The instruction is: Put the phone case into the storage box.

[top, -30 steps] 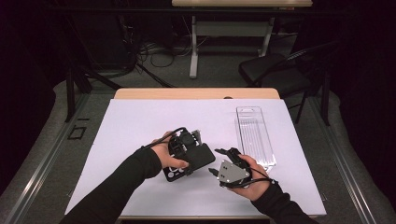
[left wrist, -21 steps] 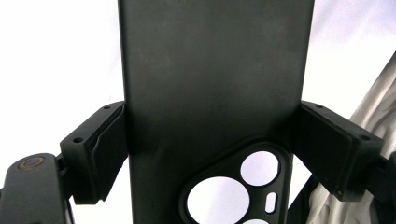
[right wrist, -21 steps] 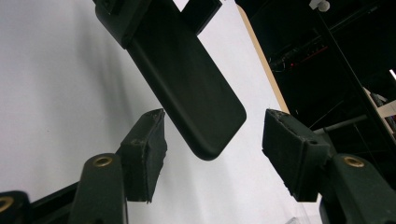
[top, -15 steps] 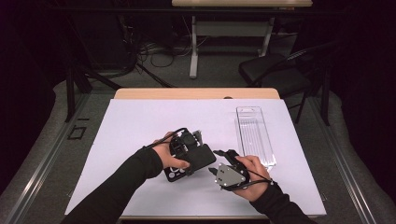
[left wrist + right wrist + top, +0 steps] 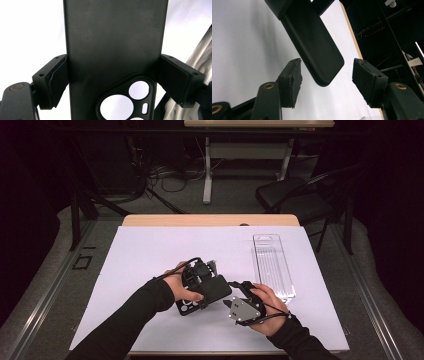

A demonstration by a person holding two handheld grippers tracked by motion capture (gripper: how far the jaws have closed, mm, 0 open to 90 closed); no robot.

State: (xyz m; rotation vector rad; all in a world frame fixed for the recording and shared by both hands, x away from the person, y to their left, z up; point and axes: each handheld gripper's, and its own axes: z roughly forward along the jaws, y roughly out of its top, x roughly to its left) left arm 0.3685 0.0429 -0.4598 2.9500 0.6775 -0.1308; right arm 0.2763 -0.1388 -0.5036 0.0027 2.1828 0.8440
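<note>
A black phone case (image 5: 216,291) with camera cut-outs hangs a little above the white table sheet (image 5: 150,255). My left gripper (image 5: 206,292) is shut on it across its width. In the left gripper view both pads (image 5: 56,80) press the side edges of the case (image 5: 115,45), just above the cut-outs. My right gripper (image 5: 232,290), with its grey plate, sits just right of the case and points at its free end. In the right gripper view the rounded end of the case (image 5: 312,42) lies between the jaws of the right gripper (image 5: 325,82). The jaws have just narrowed a little, but neither pad touches the case.
A clear plastic tray (image 5: 272,265) lies on the sheet to the right, beyond the right hand. The wooden table edge (image 5: 210,220) runs along the far side. A dark chair (image 5: 290,195) and desk legs stand on the floor behind.
</note>
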